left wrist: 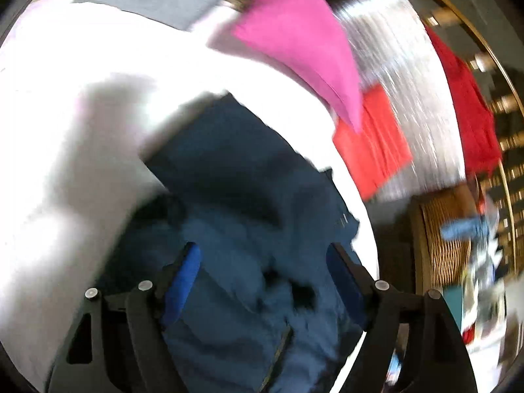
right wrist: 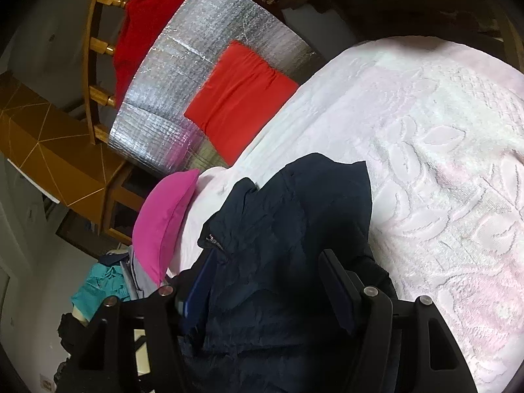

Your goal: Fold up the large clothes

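- your left gripper (left wrist: 262,281) is standing wide with nothing clamped; the navy jacket (left wrist: 235,222) is lying loose under it on the white bedspread (left wrist: 65,131).
- your right gripper (right wrist: 265,291) is gaping partly, with jacket cloth bunching between its fingers; i cannot tell whether the pads are pinching it.
- if you are closing now, you are risking grabbing several crumpled layers, or the bedspread too.
- the pink cloth (right wrist: 163,222) is sitting just beside the jacket and could get dragged along.
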`<move>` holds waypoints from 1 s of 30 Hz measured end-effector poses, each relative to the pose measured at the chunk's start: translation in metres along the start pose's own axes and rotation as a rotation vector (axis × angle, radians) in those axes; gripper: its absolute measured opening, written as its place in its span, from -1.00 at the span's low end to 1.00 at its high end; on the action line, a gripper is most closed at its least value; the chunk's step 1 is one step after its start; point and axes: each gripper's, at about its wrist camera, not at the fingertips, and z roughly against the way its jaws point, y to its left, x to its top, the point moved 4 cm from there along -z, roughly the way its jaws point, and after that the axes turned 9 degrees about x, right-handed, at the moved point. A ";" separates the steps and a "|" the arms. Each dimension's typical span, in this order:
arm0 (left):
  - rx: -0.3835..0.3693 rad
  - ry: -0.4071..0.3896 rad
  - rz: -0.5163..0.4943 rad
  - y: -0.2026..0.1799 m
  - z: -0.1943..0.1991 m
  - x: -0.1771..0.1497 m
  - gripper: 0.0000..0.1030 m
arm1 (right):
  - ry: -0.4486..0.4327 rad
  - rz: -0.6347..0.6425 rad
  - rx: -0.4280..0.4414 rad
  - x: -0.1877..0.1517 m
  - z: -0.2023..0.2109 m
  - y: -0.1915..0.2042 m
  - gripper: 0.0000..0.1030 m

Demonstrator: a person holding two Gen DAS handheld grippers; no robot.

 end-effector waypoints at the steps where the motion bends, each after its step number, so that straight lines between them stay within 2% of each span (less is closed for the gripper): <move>1: 0.003 0.002 0.022 0.003 -0.003 0.004 0.55 | 0.001 0.002 0.000 0.000 0.000 0.000 0.33; 4: -0.003 0.016 0.107 0.013 -0.018 0.013 0.55 | 0.001 0.006 -0.003 0.000 0.000 -0.001 0.33; 7: 0.004 0.021 0.143 0.026 -0.032 0.015 0.55 | 0.004 0.010 -0.011 0.001 -0.002 -0.002 0.33; 11: -0.028 -0.050 0.191 0.040 -0.030 0.023 0.49 | 0.008 0.009 -0.016 0.004 -0.005 -0.004 0.33; 13: -0.021 -0.076 0.188 0.041 -0.029 0.027 0.26 | 0.009 0.014 -0.019 0.003 -0.005 -0.004 0.33; 14: -0.011 -0.081 0.179 0.040 -0.028 0.028 -0.03 | 0.011 0.017 -0.020 0.003 -0.006 -0.003 0.33; 15: -0.005 -0.085 0.167 0.039 -0.027 0.031 -0.23 | 0.012 0.018 -0.019 0.003 -0.006 -0.003 0.33; 18: 0.007 -0.104 0.103 0.030 -0.028 0.036 -0.58 | 0.014 0.024 -0.016 0.002 -0.007 -0.001 0.33; 23: 0.007 -0.184 -0.073 -0.021 -0.002 0.033 -0.64 | 0.016 0.031 -0.013 0.001 -0.006 0.001 0.33; 25: 0.001 -0.197 -0.164 -0.054 0.006 0.024 -0.65 | 0.020 0.029 -0.010 0.001 -0.006 0.001 0.33; 30: 0.008 -0.198 -0.412 -0.126 0.017 -0.024 -0.68 | 0.045 0.024 -0.008 -0.001 -0.007 0.000 0.33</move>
